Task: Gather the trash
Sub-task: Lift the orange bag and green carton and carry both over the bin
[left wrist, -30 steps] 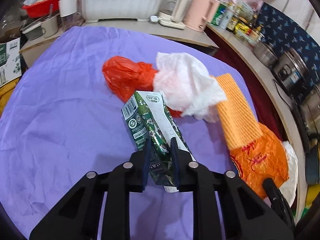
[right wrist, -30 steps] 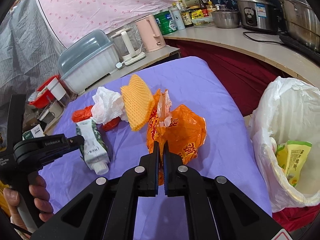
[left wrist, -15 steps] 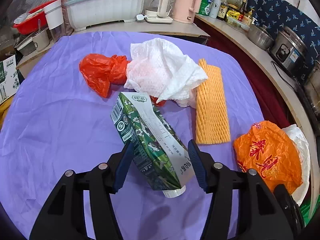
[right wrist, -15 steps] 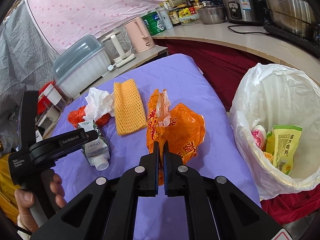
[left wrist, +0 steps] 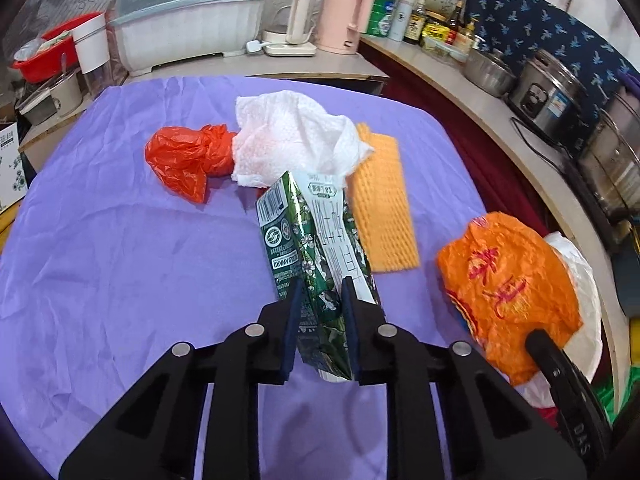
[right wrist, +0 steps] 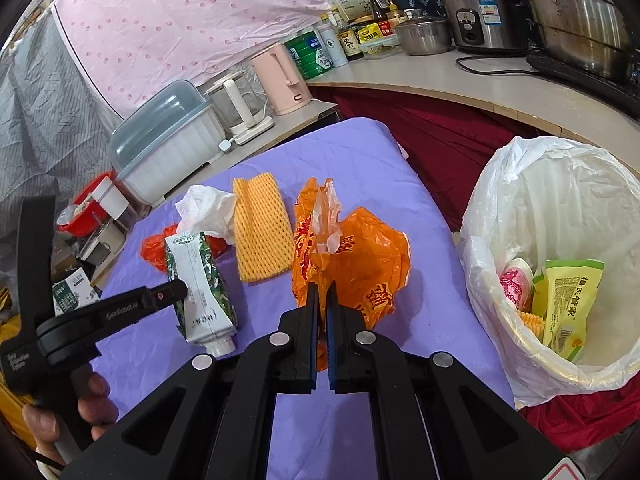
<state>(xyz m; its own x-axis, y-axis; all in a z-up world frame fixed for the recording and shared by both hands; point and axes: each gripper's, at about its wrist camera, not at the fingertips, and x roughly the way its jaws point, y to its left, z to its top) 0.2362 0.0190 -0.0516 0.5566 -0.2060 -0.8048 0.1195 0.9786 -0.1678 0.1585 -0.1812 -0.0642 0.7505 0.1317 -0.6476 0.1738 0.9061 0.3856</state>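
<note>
Carton (left wrist: 316,248) pinched by left gripper (left wrist: 320,320), long axis ahead | right gripper (right wrist: 322,312) clamped on orange bag (right wrist: 360,256) | bin (right wrist: 560,184) nearer right

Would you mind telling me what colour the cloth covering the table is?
The crumpled table cloth is plain purple, shown best in the left wrist view.

You're in a lived-in home kitchen.
Along the counter (right wrist: 460,80) you see a rice cooker (right wrist: 486,20), steel pots, sauce bottles (right wrist: 352,40) and a pink kettle (right wrist: 282,78); a covered dish rack (right wrist: 168,140) sits at its far end.
</note>
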